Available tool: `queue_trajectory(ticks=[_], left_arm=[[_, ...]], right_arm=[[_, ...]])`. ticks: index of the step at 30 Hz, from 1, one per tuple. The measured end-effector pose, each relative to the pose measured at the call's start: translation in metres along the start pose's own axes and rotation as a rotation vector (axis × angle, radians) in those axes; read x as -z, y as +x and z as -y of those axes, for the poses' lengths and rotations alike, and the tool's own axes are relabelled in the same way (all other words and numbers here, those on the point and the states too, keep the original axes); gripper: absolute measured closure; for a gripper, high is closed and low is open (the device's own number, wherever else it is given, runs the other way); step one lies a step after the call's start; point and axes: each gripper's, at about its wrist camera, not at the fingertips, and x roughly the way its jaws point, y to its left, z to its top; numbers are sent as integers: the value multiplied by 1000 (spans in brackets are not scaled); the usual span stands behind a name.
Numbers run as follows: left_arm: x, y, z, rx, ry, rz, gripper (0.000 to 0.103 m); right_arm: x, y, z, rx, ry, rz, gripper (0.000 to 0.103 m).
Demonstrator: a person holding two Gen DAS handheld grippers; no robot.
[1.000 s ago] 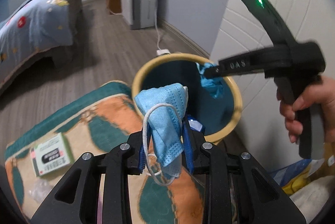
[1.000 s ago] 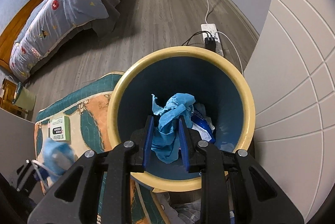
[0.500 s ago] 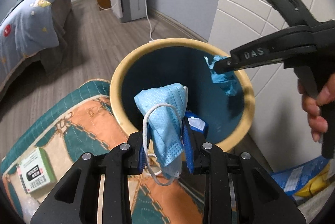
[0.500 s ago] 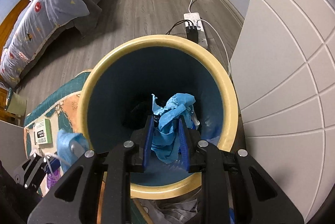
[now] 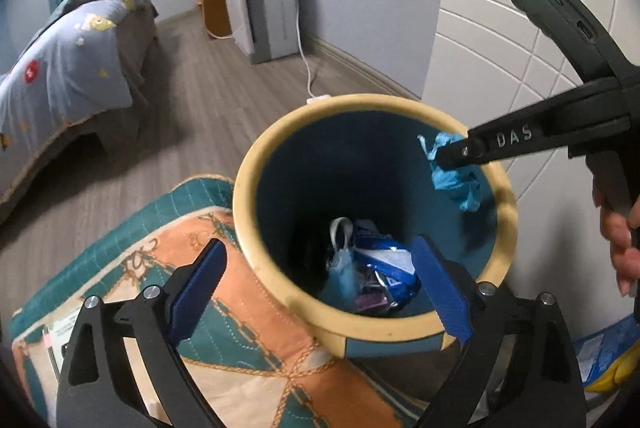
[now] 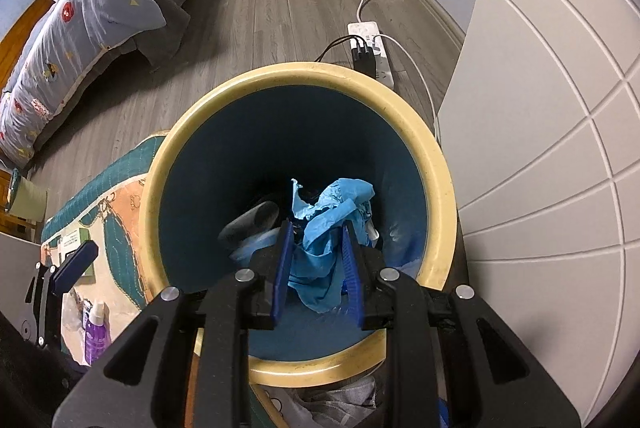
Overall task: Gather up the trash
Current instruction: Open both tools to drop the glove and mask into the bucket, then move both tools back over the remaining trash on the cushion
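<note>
We had left hand-held gripper (image 5: 316, 280) wide open over bin (image 5: 505, 228); right hand-held gripper (image 6: 316, 264) pinched blue glove (image 6: 328, 224) w/in rim.

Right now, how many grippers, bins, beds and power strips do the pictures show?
Grippers: 2, the left gripper, open, and the right gripper, shut on a glove
Bins: 1, the bin
Beds: 1, the bed
Power strips: 1, the power strip
Total: 5
</note>
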Motion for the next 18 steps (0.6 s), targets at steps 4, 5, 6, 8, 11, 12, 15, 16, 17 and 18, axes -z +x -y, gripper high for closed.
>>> queue_trajectory(ticks=[4,5,6,8,11,12,15,16,17,18], left_arm=[[5,-2,-1,-22,17,-4,9],[7,-3,-2,-23,20,-1,9],[8,-4,-2,-21,20,2,9],[10,-6,-3,-10,15,5,9],[11,-9,-4,-5,7,7,9],[11,-11,-5,-4,1,9,9],[13,-19,-12,-3,-30,14,8],[14,-22,-15,-4,-43,15,7],[15,-25,-18,-5,-54,14,7],[15,-30,-22,-8,-66,11,7]], right_arm=[[-2,-8,0,41,-11,47,62],[-3,-12,-1,48,-16,69,62],[-4,-15,-1,52,-21,86,62],[-6,-19,-2,70,-27,111,60],[-7,-23,-2,75,-17,127,34],[-7,-25,-3,72,-17,127,30],[-6,-31,-10,64,-24,138,12],[-6,-34,-14,59,-28,144,8],[-6,-37,-18,52,-32,149,7],[-6,-40,-22,45,-36,151,6]])
